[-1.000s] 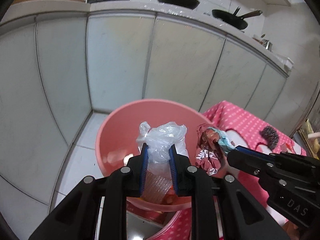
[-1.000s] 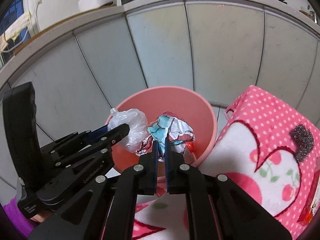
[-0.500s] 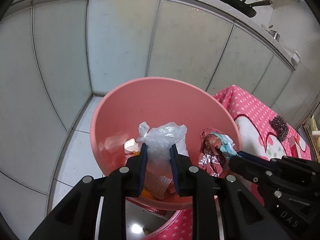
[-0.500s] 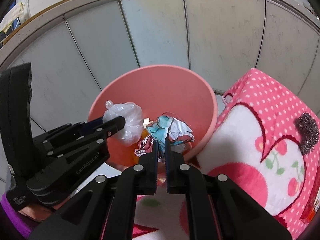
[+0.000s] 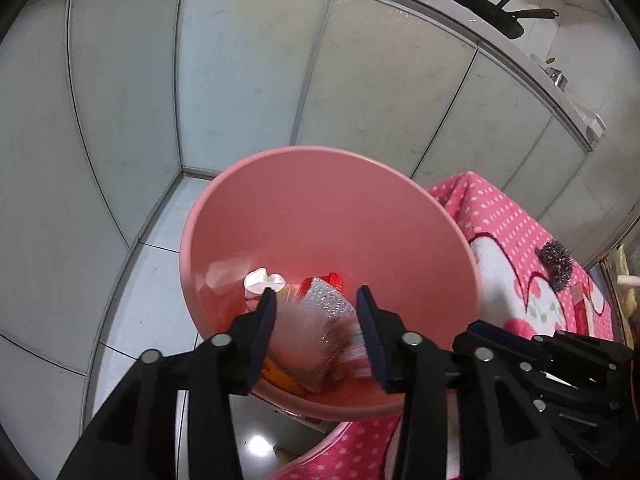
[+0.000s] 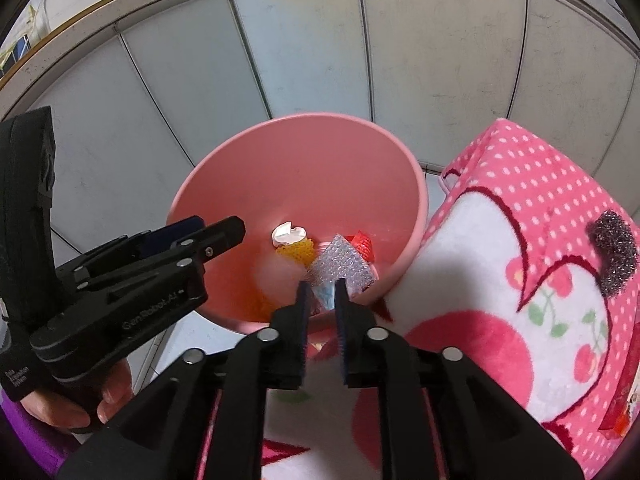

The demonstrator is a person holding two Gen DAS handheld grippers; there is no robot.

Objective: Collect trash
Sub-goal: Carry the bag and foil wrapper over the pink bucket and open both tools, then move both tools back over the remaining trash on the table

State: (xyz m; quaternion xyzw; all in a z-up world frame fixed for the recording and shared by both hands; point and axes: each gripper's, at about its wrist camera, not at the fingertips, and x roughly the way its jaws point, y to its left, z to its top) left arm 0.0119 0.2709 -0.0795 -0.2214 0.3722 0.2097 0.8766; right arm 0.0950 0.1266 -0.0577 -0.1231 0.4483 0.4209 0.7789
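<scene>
A pink bin [image 5: 312,200] [image 6: 304,148] stands on the floor beside a table with a pink dotted cloth [image 6: 520,280]. My left gripper [image 5: 318,304] is open above the bin; a blurred clear plastic bag [image 5: 304,328] falls between its fingers. My right gripper [image 6: 320,286] is open over the bin's near rim, with a crumpled blue and silver wrapper [image 6: 326,294] dropping just beyond it. White, orange, red and silver trash [image 6: 316,248] lies at the bin's bottom.
A dark steel-wool scrubber [image 6: 612,256] [image 5: 554,258] lies on the cloth at the right. A red packet [image 6: 618,412] sits at the cloth's right edge. Grey cabinet doors [image 5: 248,72] stand behind the bin, with pans [image 5: 490,8] on the counter above.
Both grippers have opened over the bin. The plastic bag has left the left gripper and the crumpled wrapper has left the right one; both are dropping into the bin.
</scene>
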